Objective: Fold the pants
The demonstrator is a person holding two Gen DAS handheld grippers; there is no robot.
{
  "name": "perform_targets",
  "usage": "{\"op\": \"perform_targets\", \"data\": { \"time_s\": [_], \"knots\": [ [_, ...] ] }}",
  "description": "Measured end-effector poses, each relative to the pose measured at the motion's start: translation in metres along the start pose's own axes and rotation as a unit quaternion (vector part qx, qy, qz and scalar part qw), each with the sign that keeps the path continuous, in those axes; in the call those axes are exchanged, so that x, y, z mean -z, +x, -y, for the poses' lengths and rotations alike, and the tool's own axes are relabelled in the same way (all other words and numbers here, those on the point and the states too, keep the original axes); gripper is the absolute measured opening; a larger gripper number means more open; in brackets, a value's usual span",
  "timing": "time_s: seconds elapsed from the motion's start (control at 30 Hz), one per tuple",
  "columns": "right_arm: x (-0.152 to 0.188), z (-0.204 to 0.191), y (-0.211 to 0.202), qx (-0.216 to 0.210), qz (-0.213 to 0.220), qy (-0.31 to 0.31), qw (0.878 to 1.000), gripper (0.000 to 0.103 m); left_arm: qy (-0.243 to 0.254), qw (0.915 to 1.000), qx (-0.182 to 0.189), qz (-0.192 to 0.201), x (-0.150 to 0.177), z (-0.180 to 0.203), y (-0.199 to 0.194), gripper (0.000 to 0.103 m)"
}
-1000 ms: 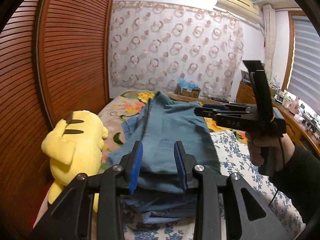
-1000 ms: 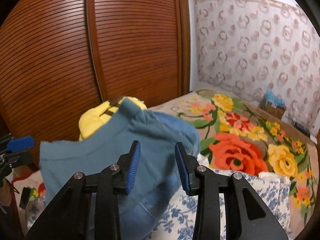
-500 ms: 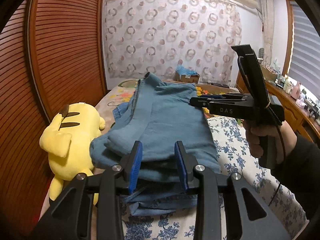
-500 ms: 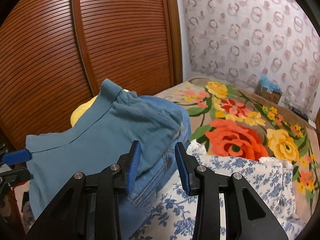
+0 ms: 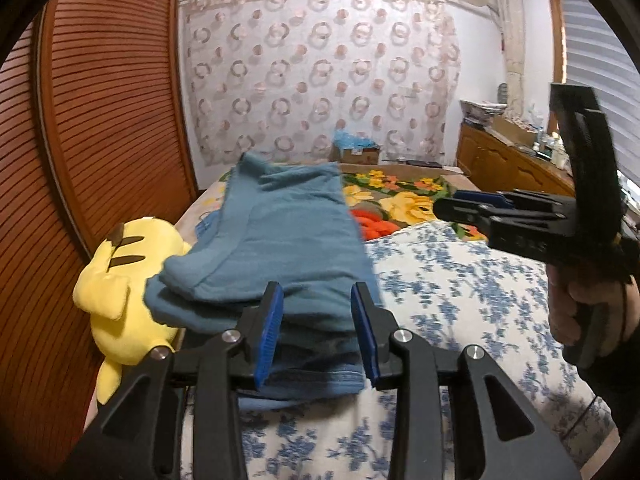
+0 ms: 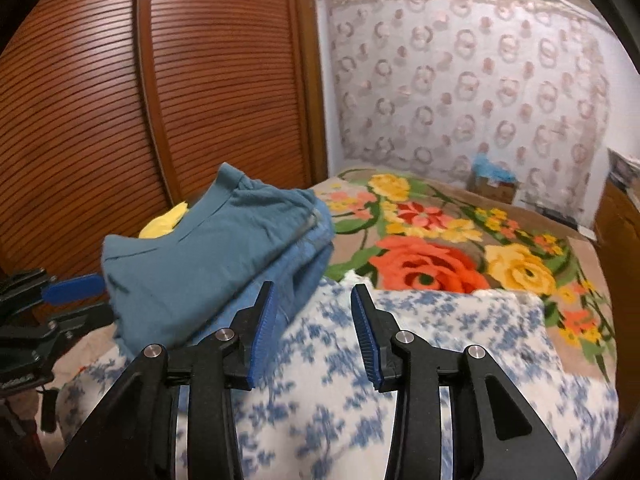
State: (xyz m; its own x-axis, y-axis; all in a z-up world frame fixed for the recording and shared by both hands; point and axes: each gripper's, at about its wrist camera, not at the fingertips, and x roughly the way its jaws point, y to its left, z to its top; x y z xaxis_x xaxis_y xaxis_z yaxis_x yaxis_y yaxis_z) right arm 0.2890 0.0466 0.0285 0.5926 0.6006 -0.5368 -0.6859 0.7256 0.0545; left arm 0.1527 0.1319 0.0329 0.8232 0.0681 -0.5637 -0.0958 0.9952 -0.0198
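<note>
The folded teal-blue pants (image 5: 288, 240) lie in a stack on the bed's left side, on top of denim clothing (image 5: 316, 372). They also show in the right wrist view (image 6: 208, 252). My left gripper (image 5: 318, 334) is open, its blue pads at the stack's near edge, with nothing held. My right gripper (image 6: 314, 334) is open and empty over the blue-flowered quilt, to the right of the stack. It also shows in the left wrist view (image 5: 476, 204), off to the right of the pants.
A yellow plush toy (image 5: 120, 288) lies left of the stack against the brown slatted wardrobe (image 5: 80, 160). A white blue-flowered quilt (image 5: 460, 292) and a bright flowered blanket (image 6: 440, 248) cover the bed. A cardboard box (image 5: 356, 152) and wooden cabinet (image 5: 512, 168) stand beyond.
The raised pants settled down onto the stack. My right gripper drew away to the right, off the cloth and over the quilt. My left gripper stayed at the stack's near edge.
</note>
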Motion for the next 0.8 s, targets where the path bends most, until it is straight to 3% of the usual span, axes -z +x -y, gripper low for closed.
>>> {"op": "perform_targets", "data": {
  "time_s": [0.23, 0.63, 0.8],
  "knots": [
    [0.025, 0.002, -0.066, 0.037, 0.022, 0.016, 0.999, 0.045, 0.012, 0.9996, 0.023, 0.010, 0.003, 0.029, -0.020, 0.035],
    [0.066, 0.005, -0.141, 0.086, 0.050, 0.053, 0.994, 0.050, 0.033, 0.9989, 0.016, 0.028, 0.015, 0.065, -0.053, 0.043],
    [0.085, 0.007, -0.164, 0.117, 0.052, 0.065, 0.990, 0.062, 0.038, 0.9986, 0.024, 0.028, 0.021, 0.077, -0.061, 0.044]
  ]
}}
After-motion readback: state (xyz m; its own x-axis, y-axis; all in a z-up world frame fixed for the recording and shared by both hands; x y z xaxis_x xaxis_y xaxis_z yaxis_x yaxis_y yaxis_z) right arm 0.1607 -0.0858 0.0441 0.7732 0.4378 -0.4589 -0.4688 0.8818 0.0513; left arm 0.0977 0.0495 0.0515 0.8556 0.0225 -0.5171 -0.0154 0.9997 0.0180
